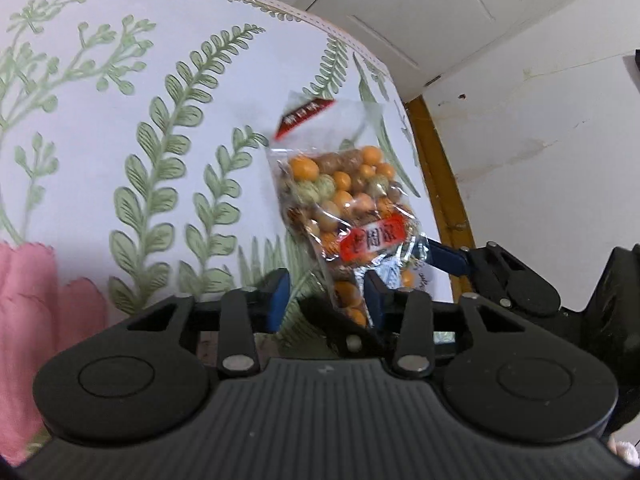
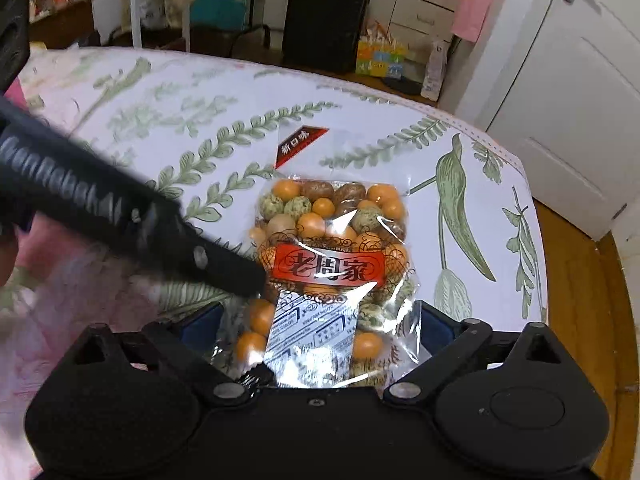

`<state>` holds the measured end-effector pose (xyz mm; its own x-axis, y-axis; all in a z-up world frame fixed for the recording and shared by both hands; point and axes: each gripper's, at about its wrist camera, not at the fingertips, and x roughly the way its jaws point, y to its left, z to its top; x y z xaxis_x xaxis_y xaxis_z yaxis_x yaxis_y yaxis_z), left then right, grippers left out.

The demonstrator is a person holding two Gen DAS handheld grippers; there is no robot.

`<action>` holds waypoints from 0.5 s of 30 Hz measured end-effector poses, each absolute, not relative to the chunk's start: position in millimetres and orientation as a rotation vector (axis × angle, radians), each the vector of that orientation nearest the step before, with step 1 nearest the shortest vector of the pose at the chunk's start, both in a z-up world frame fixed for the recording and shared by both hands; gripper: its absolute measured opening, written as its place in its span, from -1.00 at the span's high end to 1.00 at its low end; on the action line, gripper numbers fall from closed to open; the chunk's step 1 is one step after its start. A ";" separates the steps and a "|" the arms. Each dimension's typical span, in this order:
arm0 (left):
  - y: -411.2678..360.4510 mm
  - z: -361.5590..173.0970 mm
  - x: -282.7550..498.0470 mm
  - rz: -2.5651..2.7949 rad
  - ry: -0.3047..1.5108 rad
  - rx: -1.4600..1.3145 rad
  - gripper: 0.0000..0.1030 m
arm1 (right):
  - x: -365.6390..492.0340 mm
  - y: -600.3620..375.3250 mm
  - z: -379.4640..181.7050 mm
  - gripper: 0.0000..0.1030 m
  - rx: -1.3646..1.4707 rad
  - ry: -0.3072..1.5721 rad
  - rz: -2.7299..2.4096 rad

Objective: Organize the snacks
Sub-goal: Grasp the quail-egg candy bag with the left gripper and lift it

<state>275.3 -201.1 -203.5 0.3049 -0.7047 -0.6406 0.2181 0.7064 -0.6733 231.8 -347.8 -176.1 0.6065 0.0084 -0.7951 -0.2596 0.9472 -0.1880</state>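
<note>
A clear bag of orange, green and brown coated nuts (image 2: 332, 240) with a red label lies on the fern-print bed sheet (image 2: 208, 128). My right gripper (image 2: 318, 320) is open wide, its blue pads standing on either side of the bag's near end with small gaps. My left gripper (image 1: 326, 292) comes in from the left as a black arm (image 2: 120, 208), and its tip meets the bag's left edge. In the left wrist view the bag (image 1: 340, 188) has its lower corner between narrow jaws, close against the right pad (image 1: 374, 296) and apart from the left pad (image 1: 278, 300).
The bed's edge runs just right of the bag, with wooden floor (image 2: 580, 280) and a white door (image 2: 568, 92) beyond. A pink cloth (image 1: 24, 320) lies at the near left. Past the bed's far side stand a black suitcase (image 2: 324, 16) and a colourful box (image 2: 380, 56).
</note>
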 end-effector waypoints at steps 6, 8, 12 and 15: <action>-191.7 -196.3 269.2 -0.617 1.094 -0.535 0.37 | 227.2 -334.5 -165.0 -0.61 -0.235 0.902 0.122; -181.7 -186.9 264.7 -0.615 1.085 -0.504 0.37 | 224.2 -324.8 -161.6 -0.58 -0.225 0.885 0.117; -151.5 -168.1 256.7 -0.621 1.093 -0.486 0.37 | 213.3 -301.5 -150.6 -0.57 -0.216 0.843 0.144; -125.8 -157.6 248.8 -0.629 1.122 -0.494 0.37 | 203.5 -283.0 -141.0 -0.57 -0.203 0.831 0.178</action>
<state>248.8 -125.8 -157.6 0.2961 -0.6837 -0.6670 0.2122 0.7279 -0.6520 203.5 -283.0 -141.0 0.6615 0.0776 -0.7460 -0.2357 0.9657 -0.1086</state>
